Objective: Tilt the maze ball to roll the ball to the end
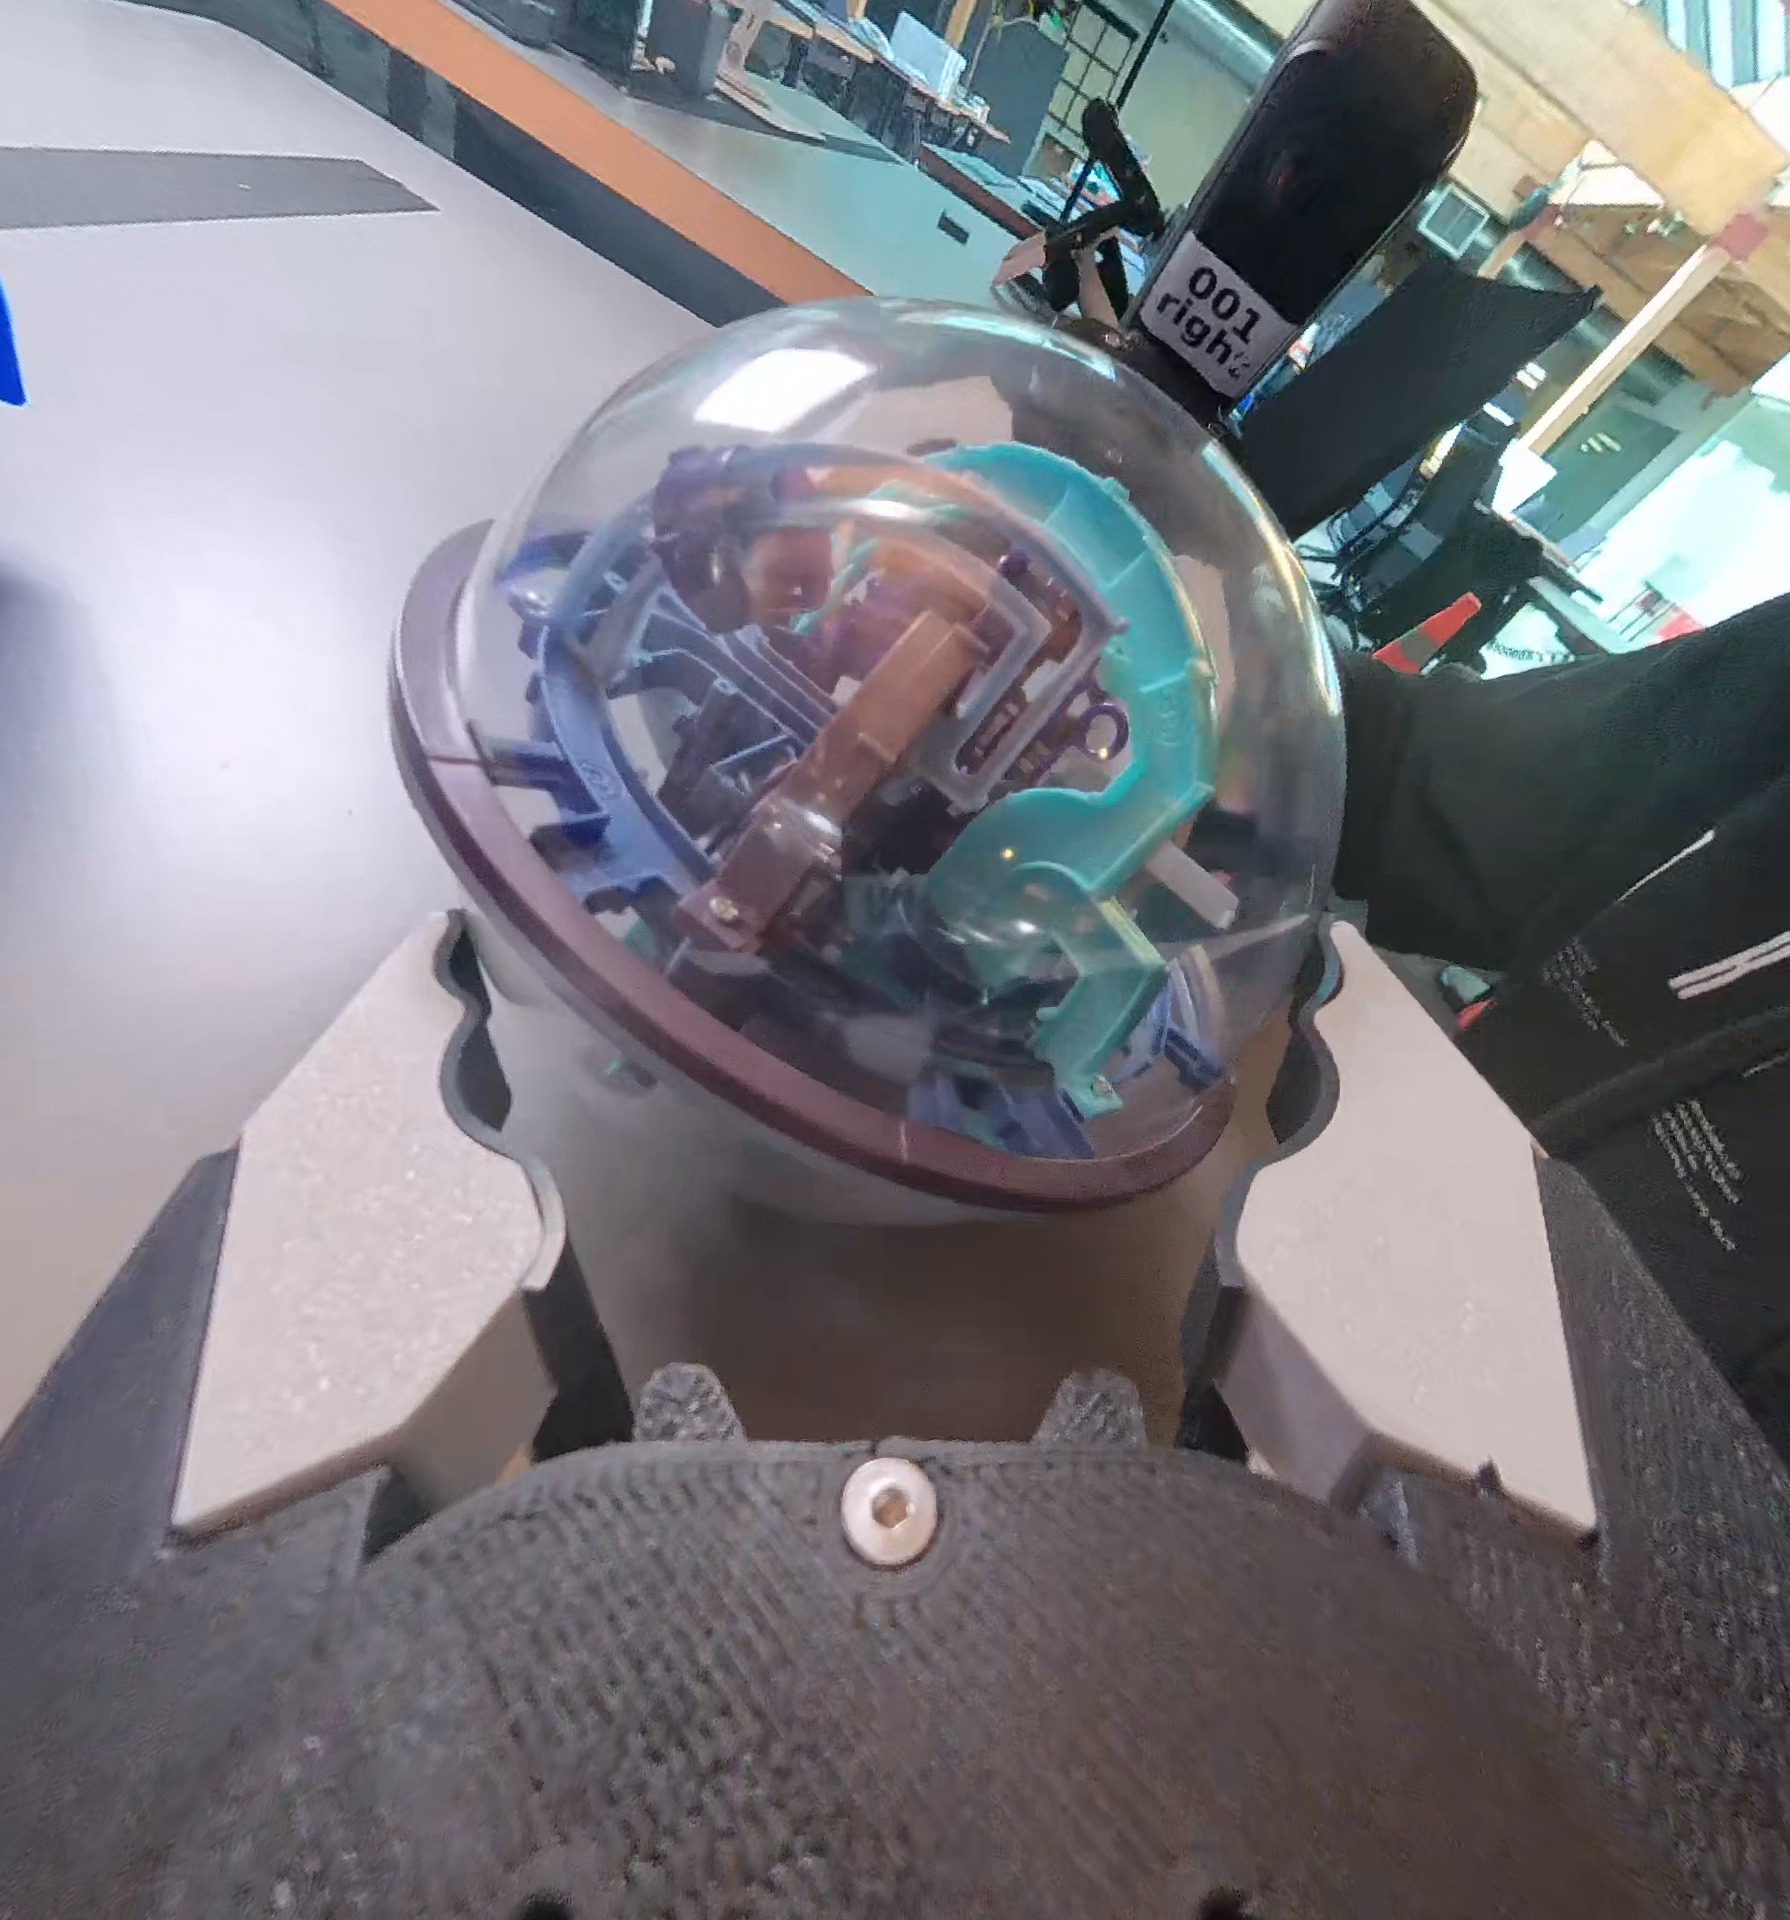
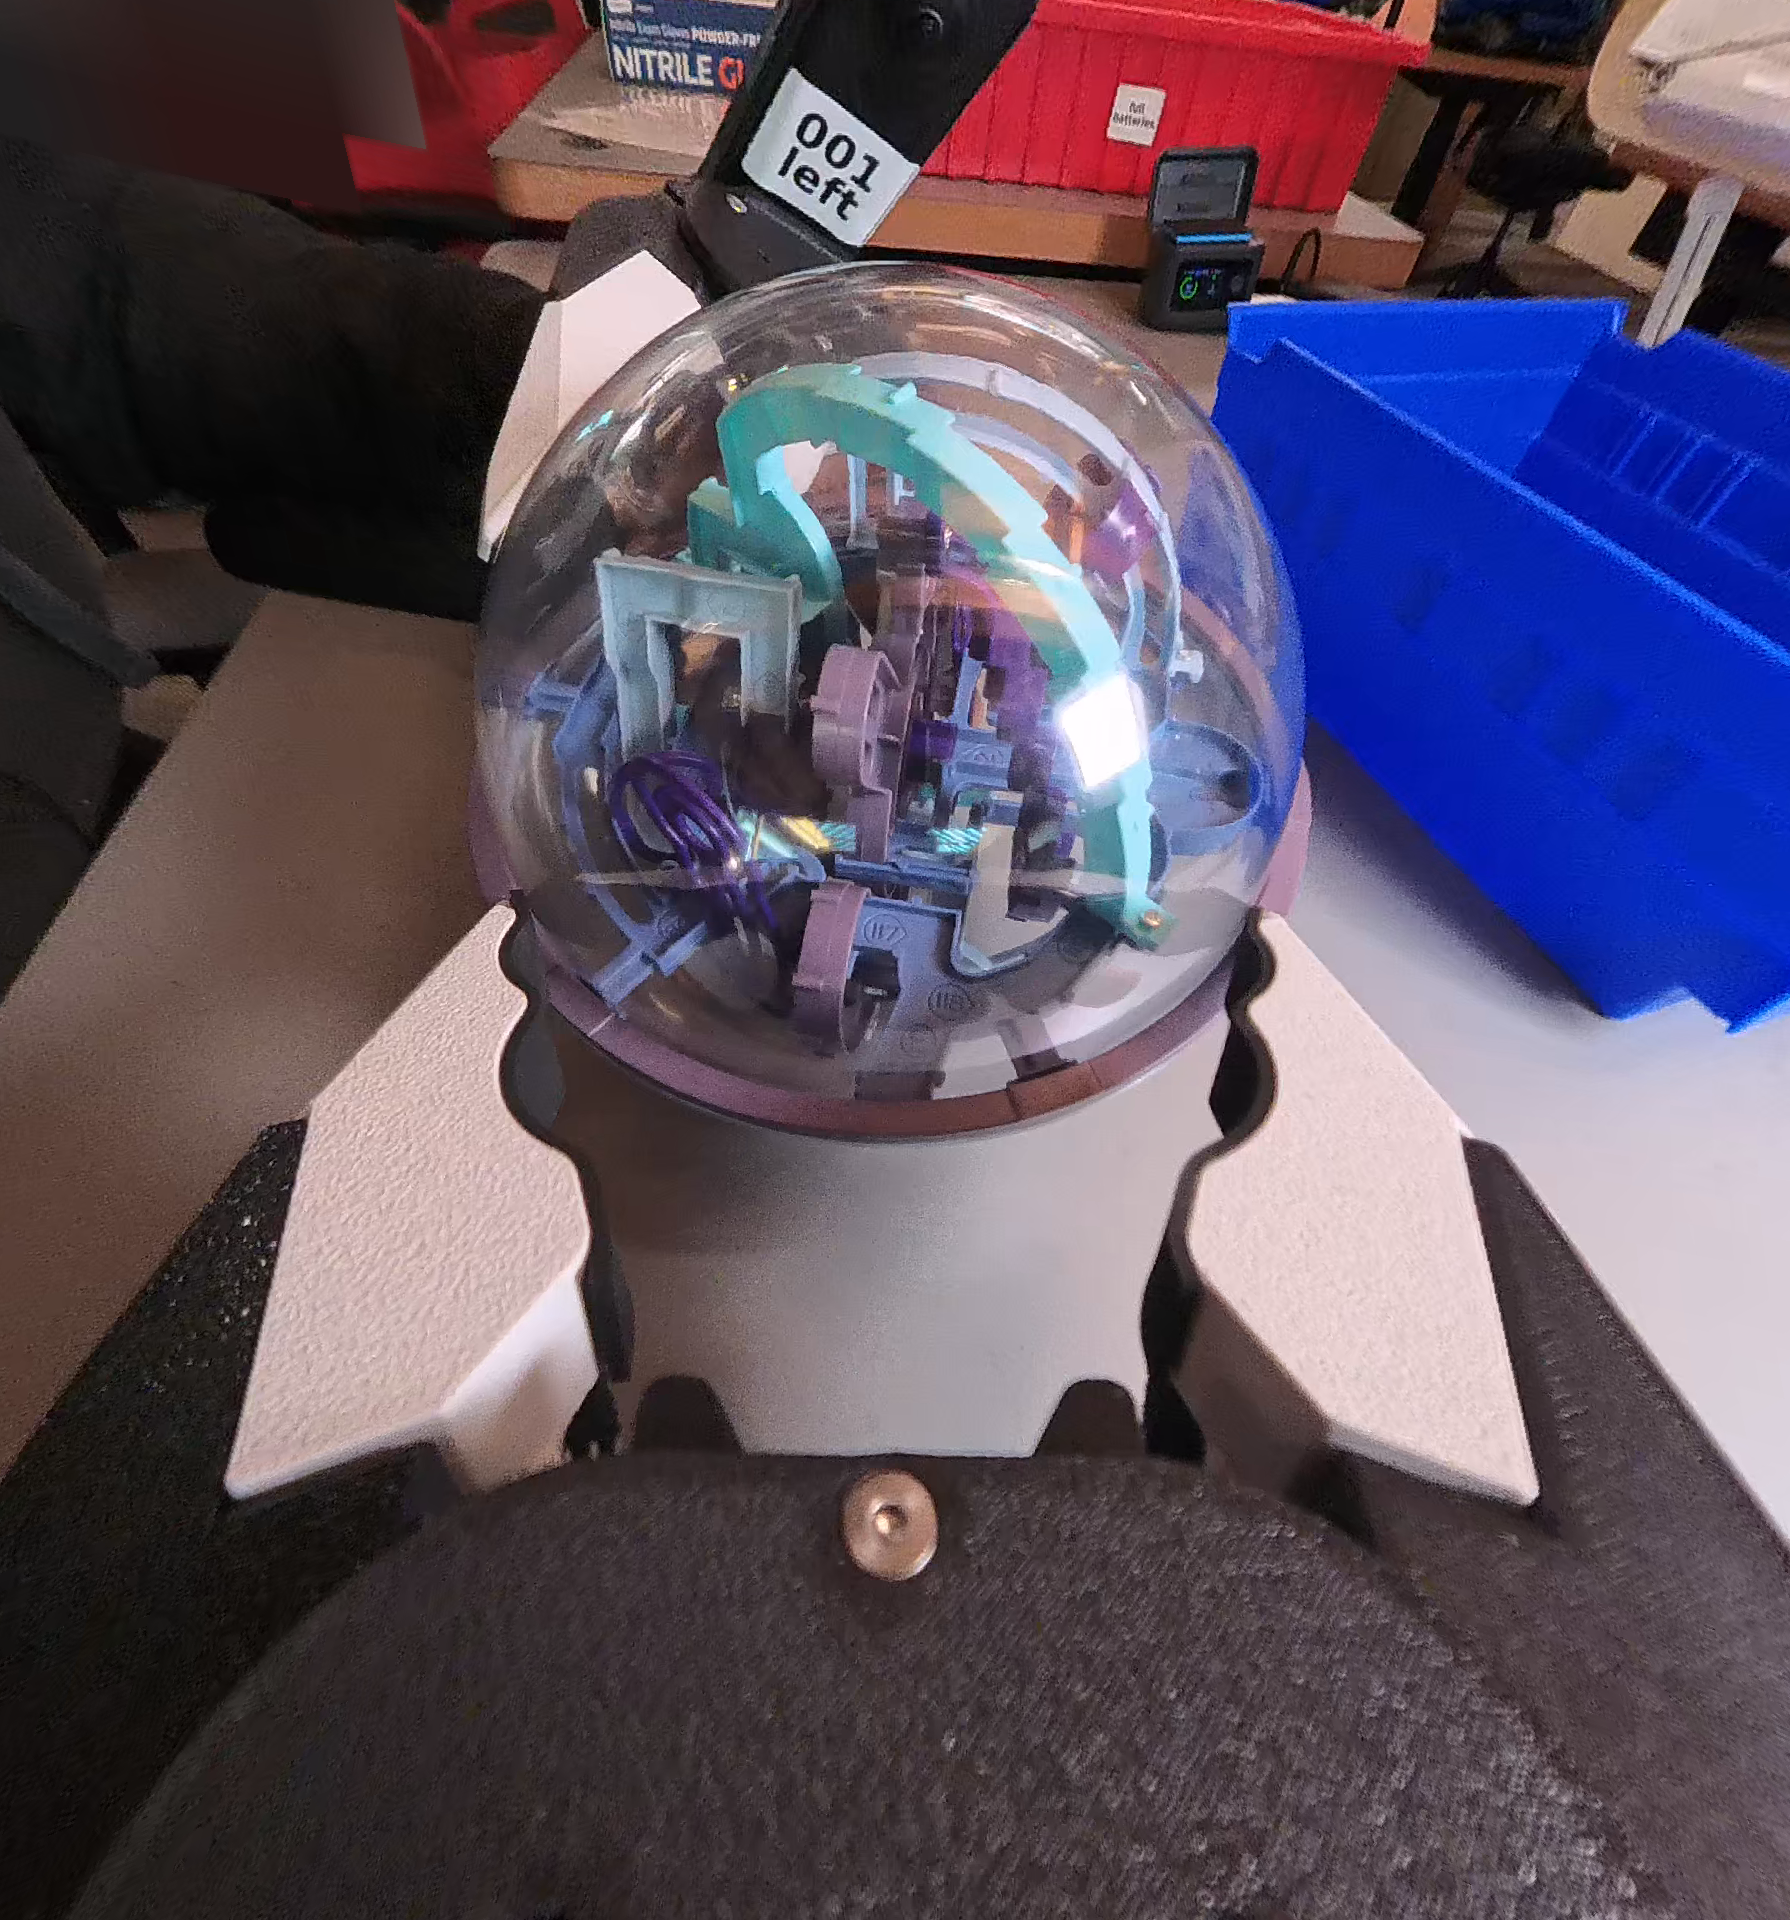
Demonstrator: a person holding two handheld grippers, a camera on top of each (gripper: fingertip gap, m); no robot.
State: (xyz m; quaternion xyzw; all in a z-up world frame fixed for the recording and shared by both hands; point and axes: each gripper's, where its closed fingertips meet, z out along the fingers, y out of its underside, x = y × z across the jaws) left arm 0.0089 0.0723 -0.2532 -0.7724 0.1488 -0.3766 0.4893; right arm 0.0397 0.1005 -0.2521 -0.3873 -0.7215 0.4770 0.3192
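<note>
1. Grey pads (image 1: 455, 997) of the left gripper (image 1: 886, 997) stand wide apart and press on either side of the maze ball (image 1: 870, 748), pinching its clear shell low down.
2. The right gripper (image 2: 875, 966) grips the same ball from the opposite side, its wavy-edged fingertips (image 2: 527, 966) spread wide and touching the sphere near its dark purple band (image 2: 766, 1101).
3. The maze ball sits between the two grippers, held above the pale table (image 2: 278, 831); in the left wrist view its band runs at a slant, so the ball is tilted.
4. Teal, blue, purple and brown tracks fill the sphere; the small ball inside cannot be made out.
5. A blue bin (image 2: 1556, 644) lies on the table to the right of the ball, and a black sleeve (image 1: 1556, 790) reaches in behind it.
</note>
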